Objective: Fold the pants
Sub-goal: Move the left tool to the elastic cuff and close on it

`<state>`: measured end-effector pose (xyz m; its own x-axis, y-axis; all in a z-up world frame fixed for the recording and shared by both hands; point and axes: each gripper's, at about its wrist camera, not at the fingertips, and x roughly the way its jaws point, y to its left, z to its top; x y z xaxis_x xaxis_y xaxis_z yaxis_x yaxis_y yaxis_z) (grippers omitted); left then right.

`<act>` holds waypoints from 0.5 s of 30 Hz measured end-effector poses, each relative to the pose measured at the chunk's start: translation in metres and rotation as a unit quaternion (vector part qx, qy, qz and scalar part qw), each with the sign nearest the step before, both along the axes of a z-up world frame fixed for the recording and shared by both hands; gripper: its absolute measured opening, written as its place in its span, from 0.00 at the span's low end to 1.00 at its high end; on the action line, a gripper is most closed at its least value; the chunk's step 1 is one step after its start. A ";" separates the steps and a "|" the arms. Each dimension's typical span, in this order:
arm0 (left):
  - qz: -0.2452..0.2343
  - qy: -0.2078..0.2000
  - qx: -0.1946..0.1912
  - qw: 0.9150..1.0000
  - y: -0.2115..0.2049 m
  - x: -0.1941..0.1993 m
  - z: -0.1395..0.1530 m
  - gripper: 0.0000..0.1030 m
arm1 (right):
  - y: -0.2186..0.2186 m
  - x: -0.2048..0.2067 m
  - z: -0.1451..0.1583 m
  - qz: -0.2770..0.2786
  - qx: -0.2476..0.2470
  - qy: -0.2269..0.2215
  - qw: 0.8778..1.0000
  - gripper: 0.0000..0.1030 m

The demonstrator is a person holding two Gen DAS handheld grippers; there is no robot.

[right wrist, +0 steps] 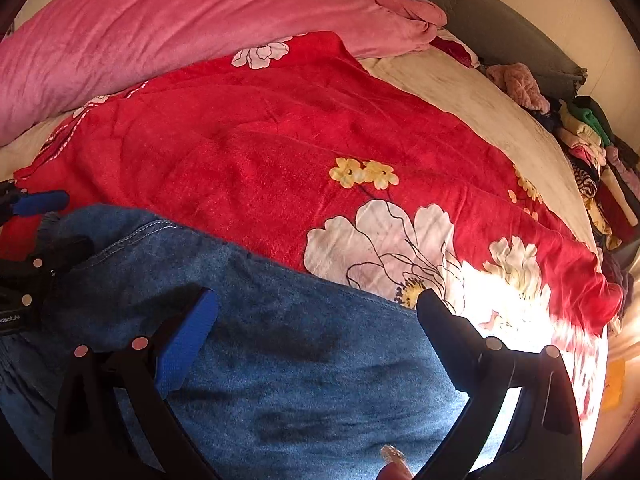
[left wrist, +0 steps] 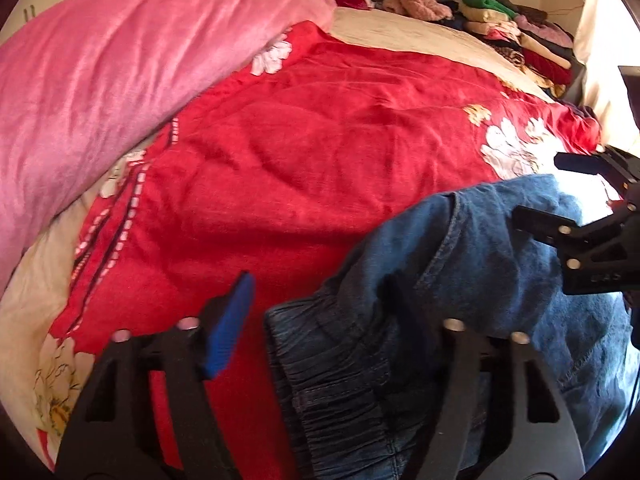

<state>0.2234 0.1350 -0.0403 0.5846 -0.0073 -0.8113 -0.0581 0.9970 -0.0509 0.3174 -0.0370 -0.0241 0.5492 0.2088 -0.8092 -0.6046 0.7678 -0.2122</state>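
The blue denim pants (right wrist: 304, 368) lie bunched at the near edge of the bed, on the red floral blanket (left wrist: 320, 152), elastic waistband (left wrist: 332, 380) toward the left tool (left wrist: 316, 292). Both tools are spread wide: the left straddles the waistband, the right tool (right wrist: 316, 312) hovers over the flat denim, neither pinching cloth. This looks like an early step, arranging before a fold. Next, each of the 2 tools needs to close on an edge and draw the pants flat.
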 end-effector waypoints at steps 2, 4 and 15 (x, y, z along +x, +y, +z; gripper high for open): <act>-0.005 -0.002 0.009 1.000 -0.004 0.000 -0.002 0.37 | 0.005 0.000 -0.003 0.012 -0.004 0.001 1.000 0.96; -0.008 -0.011 0.013 1.000 -0.005 -0.002 0.002 0.31 | 0.009 -0.002 -0.005 0.024 -0.012 -0.004 1.000 0.96; -0.037 -0.081 0.000 0.996 -0.012 -0.040 0.043 0.26 | 0.025 -0.009 -0.010 0.079 -0.033 -0.037 0.996 0.96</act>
<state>0.1830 0.1232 0.0027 0.7062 -0.0553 -0.7059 0.0254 0.9983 -0.0529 0.3086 -0.0116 -0.0344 0.5722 0.2447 -0.7828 -0.6974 0.6475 -0.3073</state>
